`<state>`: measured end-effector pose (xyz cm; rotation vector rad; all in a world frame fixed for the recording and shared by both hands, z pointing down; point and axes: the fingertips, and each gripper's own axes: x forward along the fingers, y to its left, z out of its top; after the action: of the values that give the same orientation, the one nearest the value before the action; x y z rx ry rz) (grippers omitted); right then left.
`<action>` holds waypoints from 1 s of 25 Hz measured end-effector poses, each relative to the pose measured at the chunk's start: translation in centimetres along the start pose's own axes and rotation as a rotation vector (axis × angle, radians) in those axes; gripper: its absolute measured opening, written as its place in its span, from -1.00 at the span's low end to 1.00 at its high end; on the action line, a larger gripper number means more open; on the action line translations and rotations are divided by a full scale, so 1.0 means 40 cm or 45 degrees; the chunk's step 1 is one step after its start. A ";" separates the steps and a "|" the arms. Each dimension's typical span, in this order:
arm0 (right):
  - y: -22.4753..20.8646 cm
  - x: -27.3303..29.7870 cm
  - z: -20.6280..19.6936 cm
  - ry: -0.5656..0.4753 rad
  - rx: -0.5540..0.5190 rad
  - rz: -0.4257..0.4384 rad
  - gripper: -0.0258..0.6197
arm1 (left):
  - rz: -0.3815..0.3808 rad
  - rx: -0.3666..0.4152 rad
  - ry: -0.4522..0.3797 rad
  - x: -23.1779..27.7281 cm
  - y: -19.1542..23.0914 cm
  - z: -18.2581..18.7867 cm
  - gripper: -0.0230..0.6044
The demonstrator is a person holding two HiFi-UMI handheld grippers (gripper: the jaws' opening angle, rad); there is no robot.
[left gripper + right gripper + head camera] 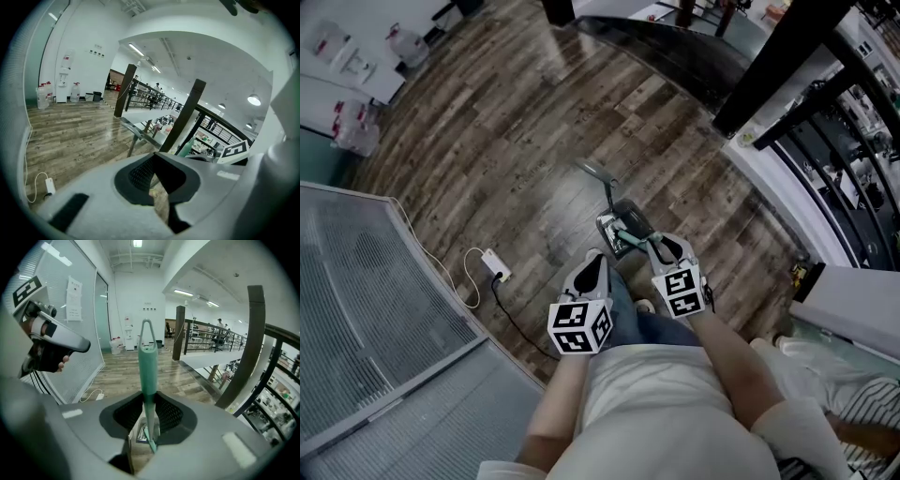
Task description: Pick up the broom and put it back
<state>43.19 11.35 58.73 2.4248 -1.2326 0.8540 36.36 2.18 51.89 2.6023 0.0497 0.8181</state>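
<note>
A teal broom handle (148, 366) runs up between the fingers of my right gripper (149, 397), which is shut on it; a loop tops the handle. In the head view the right gripper (659, 246) holds the broom (630, 242) just above a grey dustpan (623, 223), whose long T-shaped handle (595, 173) points away over the floor. My left gripper (596, 255) hangs beside it on the left. Its tips (157, 155) meet with nothing held; only floor shows through the hollow behind them. Beyond them is the dustpan handle (136, 133).
A white power strip (494, 265) with a cable lies on the wooden floor at left, near a glass partition (375, 309). A black railing (825, 122) and a white ledge run along the right. Water jugs (356, 127) stand far left.
</note>
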 end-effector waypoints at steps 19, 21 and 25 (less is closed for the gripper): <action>0.045 -0.197 0.113 -0.158 -0.031 0.086 -0.63 | -0.033 -0.015 -0.077 -0.100 -0.127 -0.005 -0.91; 0.048 -0.214 0.124 -0.171 -0.044 0.092 -0.63 | -0.036 -0.016 -0.085 -0.107 -0.136 -0.006 -0.91; 0.058 -0.245 0.138 -0.191 -0.066 0.102 -0.63 | -0.033 -0.020 -0.106 -0.125 -0.144 -0.005 -0.91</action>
<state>38.90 13.42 48.28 2.4505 -1.3957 0.6619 32.61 6.75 47.06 2.6125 0.0531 0.6973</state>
